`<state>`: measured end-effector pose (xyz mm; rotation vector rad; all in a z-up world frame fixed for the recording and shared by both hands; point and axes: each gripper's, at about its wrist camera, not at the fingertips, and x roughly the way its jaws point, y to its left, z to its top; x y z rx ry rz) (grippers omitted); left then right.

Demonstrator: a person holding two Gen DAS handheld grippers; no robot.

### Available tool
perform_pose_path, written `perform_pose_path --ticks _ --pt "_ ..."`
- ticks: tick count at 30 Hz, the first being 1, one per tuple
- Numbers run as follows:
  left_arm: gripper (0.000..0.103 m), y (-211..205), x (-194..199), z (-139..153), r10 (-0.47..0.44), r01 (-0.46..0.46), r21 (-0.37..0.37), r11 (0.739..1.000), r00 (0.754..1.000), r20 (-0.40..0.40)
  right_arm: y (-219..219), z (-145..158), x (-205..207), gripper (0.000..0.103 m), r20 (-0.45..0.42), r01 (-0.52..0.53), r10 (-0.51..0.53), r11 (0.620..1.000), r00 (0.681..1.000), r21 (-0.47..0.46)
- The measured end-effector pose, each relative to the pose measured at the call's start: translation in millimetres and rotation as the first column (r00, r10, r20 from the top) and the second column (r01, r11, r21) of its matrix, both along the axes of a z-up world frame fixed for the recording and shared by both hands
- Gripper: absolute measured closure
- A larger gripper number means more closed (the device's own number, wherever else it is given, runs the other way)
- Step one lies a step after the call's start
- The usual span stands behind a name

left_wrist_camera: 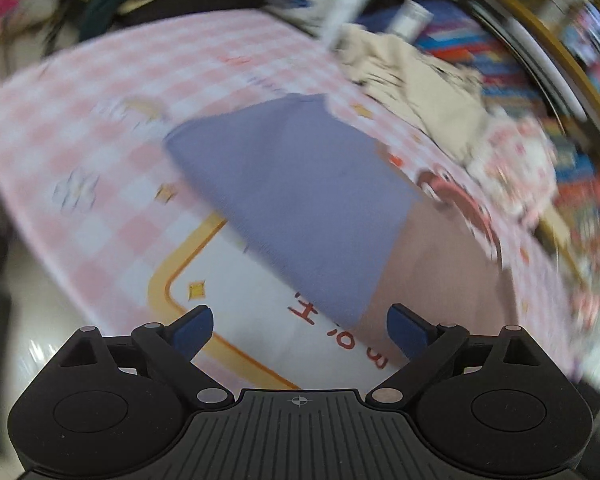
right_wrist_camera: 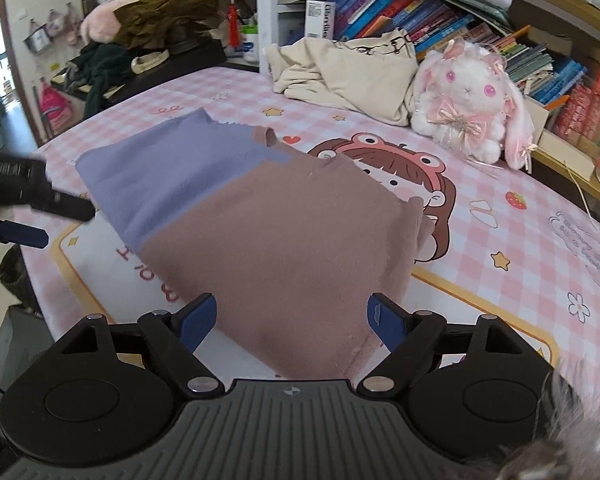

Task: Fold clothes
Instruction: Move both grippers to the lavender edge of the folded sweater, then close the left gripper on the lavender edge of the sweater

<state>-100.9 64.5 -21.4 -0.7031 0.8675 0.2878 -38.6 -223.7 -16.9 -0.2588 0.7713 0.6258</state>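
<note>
A two-tone top lies flat and partly folded on the pink checked table cover (right_wrist_camera: 520, 240). Its brown half (right_wrist_camera: 292, 240) is nearest my right gripper and its lilac half (right_wrist_camera: 152, 184) reaches away to the left. My right gripper (right_wrist_camera: 294, 324) is open, its blue fingers straddling the brown hem just above the cloth. My left gripper (left_wrist_camera: 300, 330) is open too, hovering over the near corner of the lilac part (left_wrist_camera: 296, 184); that view is blurred by motion. The left gripper's blue finger (right_wrist_camera: 24, 234) also shows at the left edge of the right wrist view.
A crumpled cream garment (right_wrist_camera: 340, 76) lies at the back of the table, beside a white and pink plush rabbit (right_wrist_camera: 472, 108). Bookshelves (right_wrist_camera: 440, 20) run behind them. A dark side table with dark green and brown clothes (right_wrist_camera: 148, 32) stands at the back left.
</note>
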Motion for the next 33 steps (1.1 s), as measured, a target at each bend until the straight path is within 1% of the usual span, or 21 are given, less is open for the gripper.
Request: perform_pose_path --ticks 3,8,11,14,16,18,19,20,21,22,23,24,25,28,31,33 --pt "0.007 7.1 -5.4 -3.5 0.088 -0.088 -0.052 0.995 0.996 0.008 -2.6 -2.4 2.5 0.021 -0.008 -0.018 0.018 1.000 1.000 -0.002" --pt "0.008 29.3 -10.2 -11.6 0.188 -0.180 -0.118 0.977 0.980 0.061 -6.2 -1.8 8.8 0.021 0.004 -0.019 0.019 1.000 1.000 -0.006" --pt "0.009 46.2 -10.8 -19.7 0.256 -0.239 -0.198 0.951 0.965 0.065 -5.8 -2.0 13.9 0.021 0.002 -0.007 0.007 1.000 1.000 -0.005" --pt "0.010 60.4 -10.1 -27.5 0.304 -0.274 -0.256 0.927 0.949 0.085 -1.7 -2.2 17.4 0.022 0.001 -0.002 0.002 1.000 1.000 -0.010" --pt "0.011 69.5 -8.0 -33.7 0.325 -0.289 -0.283 0.914 0.942 0.086 0.2 -2.1 21.0 0.024 -0.002 0.017 -0.017 1.000 1.000 -0.010" --pt "0.016 78.7 -5.9 -40.5 0.348 -0.306 -0.315 0.898 0.934 0.086 0.6 -2.8 25.7 0.024 -0.012 0.048 -0.048 0.999 0.999 -0.011" --pt "0.017 83.8 -5.1 -44.7 0.364 -0.318 -0.335 0.887 0.928 0.084 0.4 -3.4 28.4 0.027 -0.018 0.067 -0.068 0.998 0.998 -0.012" --pt "0.022 88.5 -4.5 -49.0 0.377 -0.326 -0.357 0.876 0.922 0.084 0.1 -4.0 30.8 0.033 -0.025 0.086 -0.086 0.996 0.996 -0.014" --pt "0.028 92.9 -3.9 -52.7 0.389 -0.332 -0.376 0.865 0.917 0.085 -0.2 -4.5 32.6 0.037 -0.033 0.103 -0.103 0.995 0.994 -0.016" --pt "0.030 97.4 -2.5 -57.1 0.401 -0.339 -0.396 0.853 0.912 0.083 -0.2 -4.9 34.0 0.041 -0.038 0.118 -0.119 0.993 0.992 -0.020" --pt "0.035 101.8 -1.4 -60.3 0.409 -0.341 -0.412 0.845 0.908 0.087 -0.3 -5.2 35.4 0.042 -0.043 0.133 -0.134 0.991 0.990 -0.023" --pt "0.038 105.4 1.2 -63.1 0.414 -0.339 -0.428 0.838 0.906 0.093 0.0 -5.5 36.7 0.042 -0.048 0.147 -0.148 0.989 0.988 -0.028" --pt "0.038 109.1 3.9 -65.8 0.418 -0.336 -0.443 0.831 0.903 0.100 1.2 -5.7 37.5 0.042 -0.051 0.155 -0.157 0.987 0.986 -0.036" --pt "0.039 115.9 14.8 -70.4 0.419 -0.322 -0.471 0.821 0.901 0.115 4.9 -9.4 41.0 0.048 -0.076 0.175 -0.181 0.982 0.981 -0.070" --pt "0.039 120.0 26.5 -72.9 0.408 -0.305 -0.483 0.821 0.905 0.123 7.8 -15.4 43.8 0.052 -0.093 0.193 -0.203 0.976 0.975 -0.102" --pt "0.042 121.3 32.5 -73.8 0.407 -0.303 -0.483 0.821 0.905 0.125 9.4 -19.2 45.5 0.054 -0.104 0.204 -0.216 0.972 0.971 -0.114"
